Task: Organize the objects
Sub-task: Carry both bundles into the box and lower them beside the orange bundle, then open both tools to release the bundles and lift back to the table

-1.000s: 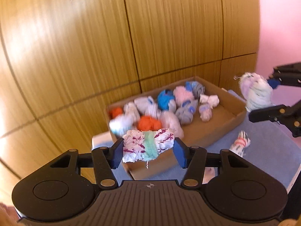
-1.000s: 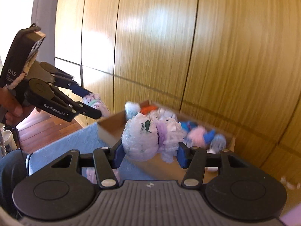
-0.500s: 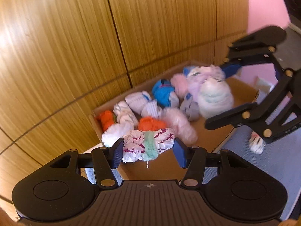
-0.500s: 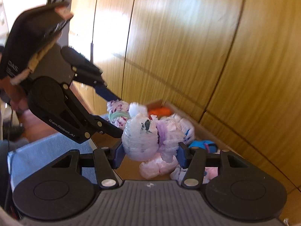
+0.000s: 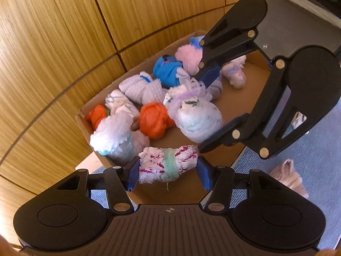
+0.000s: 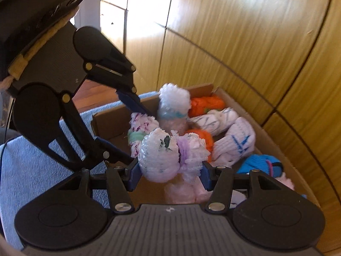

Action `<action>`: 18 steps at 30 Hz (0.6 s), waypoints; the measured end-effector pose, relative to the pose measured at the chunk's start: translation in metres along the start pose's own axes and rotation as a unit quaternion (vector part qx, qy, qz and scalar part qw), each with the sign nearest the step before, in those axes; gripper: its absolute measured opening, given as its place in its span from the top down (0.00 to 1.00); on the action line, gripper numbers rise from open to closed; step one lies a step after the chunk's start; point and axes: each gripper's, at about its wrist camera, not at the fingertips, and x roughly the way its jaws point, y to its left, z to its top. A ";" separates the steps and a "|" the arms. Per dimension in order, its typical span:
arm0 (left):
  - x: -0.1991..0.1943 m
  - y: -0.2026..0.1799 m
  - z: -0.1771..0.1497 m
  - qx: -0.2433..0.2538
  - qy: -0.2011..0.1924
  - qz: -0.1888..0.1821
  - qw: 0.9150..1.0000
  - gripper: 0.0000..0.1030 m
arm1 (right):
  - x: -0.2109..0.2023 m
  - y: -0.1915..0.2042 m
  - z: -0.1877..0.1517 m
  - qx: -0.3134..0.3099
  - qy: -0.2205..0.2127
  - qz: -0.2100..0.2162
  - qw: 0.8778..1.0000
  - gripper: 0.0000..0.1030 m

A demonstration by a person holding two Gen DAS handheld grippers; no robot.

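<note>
The left hand-held gripper (image 5: 168, 173) squeezes a pink-spotted sock roll (image 5: 168, 166) by its ends, over the box (image 5: 251, 72). The right hand-held gripper (image 6: 169, 173) squeezes a fluffy sock ball (image 6: 168, 155) there too. Both look soft, light and squashy, so a middle grip is best.

Wood-panel wall (image 5: 64, 42), sunlit; blue cloth surface (image 6: 32, 170).

Two clamped sock rolls (image 5: 168, 166) over box (image 5: 251, 81)

Sock bundles (image 5: 149, 89) lie inside the box (image 5: 85, 125) before the wall panels (image 5: 64, 32), apparently on a cloth (image 5: 315, 162).
</note>
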 end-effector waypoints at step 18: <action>-0.014 0.007 -0.009 -0.023 -0.002 0.009 1.000 0.32 | 0.007 0.005 -0.001 -0.017 0.012 0.001 1.000 0.44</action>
